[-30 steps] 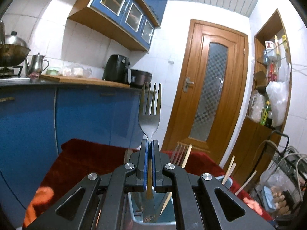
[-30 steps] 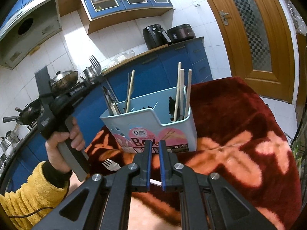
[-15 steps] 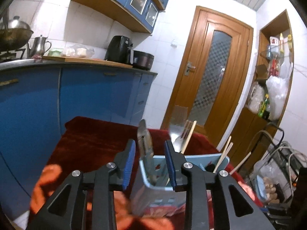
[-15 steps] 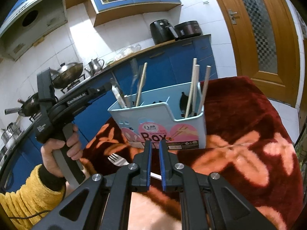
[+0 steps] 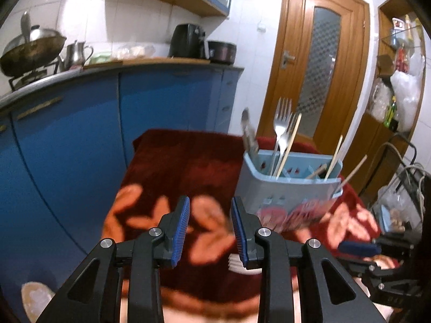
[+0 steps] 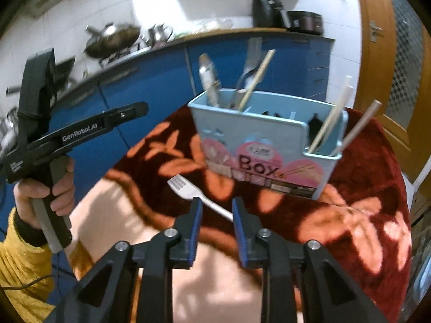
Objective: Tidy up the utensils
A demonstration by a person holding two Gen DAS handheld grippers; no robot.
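Observation:
A light blue utensil box (image 6: 269,140) stands on the red flowered cloth (image 6: 363,215); it also shows in the left wrist view (image 5: 291,185). It holds a steel fork (image 5: 281,123), a spoon (image 5: 246,132) and several chopsticks (image 6: 334,118). A white plastic fork (image 6: 194,191) lies on the cloth in front of the box. My right gripper (image 6: 214,231) is open, its jaws either side of that fork's handle end. My left gripper (image 5: 210,231) is open and empty, left of the box; the white fork's tines (image 5: 235,261) show by its right finger.
Blue cabinets (image 5: 80,123) with a worktop run behind the table. A wok (image 5: 32,51), a kettle (image 5: 78,53) and an air fryer (image 5: 188,40) stand on it. A wooden door (image 5: 320,72) is at the back right, with shelves (image 5: 398,80) beside it.
My left gripper let the steel fork go into the box, opened and drew back to the left. My right gripper opened from shut and came around the white fork's handle.

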